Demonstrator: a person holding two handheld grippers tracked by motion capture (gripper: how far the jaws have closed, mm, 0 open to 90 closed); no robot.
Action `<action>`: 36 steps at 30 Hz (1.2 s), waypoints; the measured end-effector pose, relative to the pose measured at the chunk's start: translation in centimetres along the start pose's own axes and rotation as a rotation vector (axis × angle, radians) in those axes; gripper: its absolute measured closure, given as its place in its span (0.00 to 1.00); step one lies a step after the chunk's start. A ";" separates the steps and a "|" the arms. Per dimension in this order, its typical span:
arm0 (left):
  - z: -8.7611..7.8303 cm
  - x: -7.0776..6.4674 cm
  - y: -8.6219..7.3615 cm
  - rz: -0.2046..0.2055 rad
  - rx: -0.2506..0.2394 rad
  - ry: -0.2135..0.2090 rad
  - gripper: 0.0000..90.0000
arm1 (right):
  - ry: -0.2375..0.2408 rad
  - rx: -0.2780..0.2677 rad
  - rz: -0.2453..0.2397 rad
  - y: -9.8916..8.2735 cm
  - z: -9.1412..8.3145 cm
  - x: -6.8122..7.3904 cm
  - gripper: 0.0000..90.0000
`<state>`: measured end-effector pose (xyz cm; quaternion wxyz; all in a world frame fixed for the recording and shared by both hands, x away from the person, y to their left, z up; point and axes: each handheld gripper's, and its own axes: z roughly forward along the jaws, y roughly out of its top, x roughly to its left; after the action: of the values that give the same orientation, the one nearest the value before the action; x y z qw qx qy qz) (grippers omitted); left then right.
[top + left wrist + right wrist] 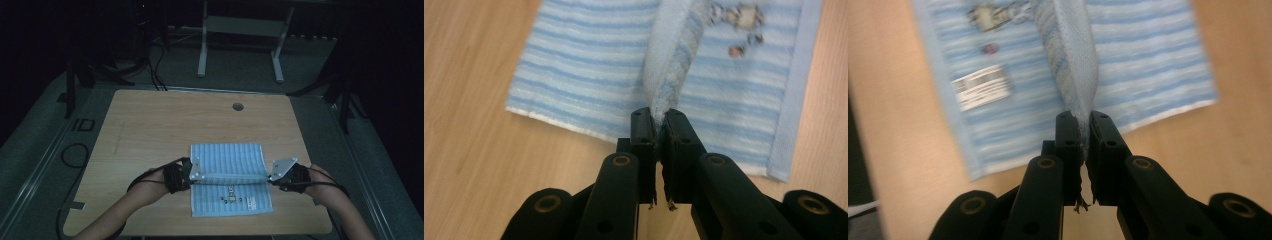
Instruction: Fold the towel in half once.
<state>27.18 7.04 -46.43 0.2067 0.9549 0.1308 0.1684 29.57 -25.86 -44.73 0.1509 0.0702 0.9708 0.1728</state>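
Note:
A light-blue striped towel (227,160) lies on the wooden table (150,125), partly folded, with a small print and a label on its near part. My left gripper (192,175) is shut on the towel's left edge, and its jaws pinch a raised ridge of the cloth (669,75). My right gripper (272,177) is shut on the right edge of that same fold (1070,55). The fold is lifted between both grippers across the towel's middle. In the right gripper view the towel's white label (983,87) lies to the left of the ridge.
A round cable hole (238,106) sits near the table's far edge. Behind the table stands a white frame (240,40) on the dark floor. Black cables (75,155) run along the table's left side. The room around is dim.

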 end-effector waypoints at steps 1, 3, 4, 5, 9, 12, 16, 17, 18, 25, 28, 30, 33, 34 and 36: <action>0.4 -0.5 -0.1 0.001 0.005 -0.012 0.94 | 0.011 0.008 -0.013 -0.2 0.2 0.5 0.93; 0.7 -0.9 -0.3 0.004 0.009 -0.009 0.94 | 0.021 0.009 -0.002 -0.6 0.6 1.2 0.93; 1.4 -1.6 -0.7 -0.007 0.014 -0.029 0.94 | 0.033 0.012 -0.002 -0.8 0.7 1.5 0.93; 1.4 -1.6 -0.7 -0.007 0.014 -0.029 0.94 | 0.033 0.012 -0.002 -0.8 0.7 1.5 0.93; 2.1 -2.7 -1.1 -0.019 0.020 -0.063 0.94 | 0.050 0.021 -0.004 -1.5 1.1 2.8 0.93; 2.1 -3.5 -1.3 -0.010 0.018 -0.109 0.91 | 0.045 0.017 -0.003 -1.9 0.9 3.5 0.92; 1.5 -4.4 -1.5 0.016 0.024 -0.162 0.67 | 0.151 0.012 0.011 -2.9 0.3 4.5 0.71; 0.9 -4.6 -1.6 0.019 0.026 -0.184 0.66 | 0.149 0.018 0.007 -3.1 0.1 4.8 0.70; 0.7 -4.4 -1.6 0.017 0.021 -0.177 0.65 | 0.152 0.021 0.010 -3.3 0.0 4.9 0.69; 1.3 -2.6 -1.3 -0.011 0.027 -0.155 0.63 | 0.134 0.000 0.044 -3.0 0.4 3.3 0.74; 3.0 -1.2 -0.7 -0.013 0.052 -0.156 0.62 | 0.135 -0.002 0.043 -2.3 2.3 1.8 0.76; 4.0 -0.6 -0.5 -0.015 0.061 -0.175 0.62 | 0.127 0.006 0.047 -2.0 3.4 0.8 0.76; 5.6 0.6 -0.2 -0.038 0.077 -0.190 0.61 | 0.132 0.014 0.061 -1.7 4.7 -0.4 0.77; 6.0 0.9 -0.1 -0.044 0.085 -0.191 0.61 | 0.131 0.023 0.061 -1.6 5.1 -0.9 0.77; 6.7 1.3 0.0 -0.050 0.094 -0.189 0.60 | 0.160 0.042 0.060 -1.5 5.8 -1.5 0.77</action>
<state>30.83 5.15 -51.82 0.1771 0.9716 0.1423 0.0659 32.71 -25.73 -50.10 0.0660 0.0881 0.9806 0.1621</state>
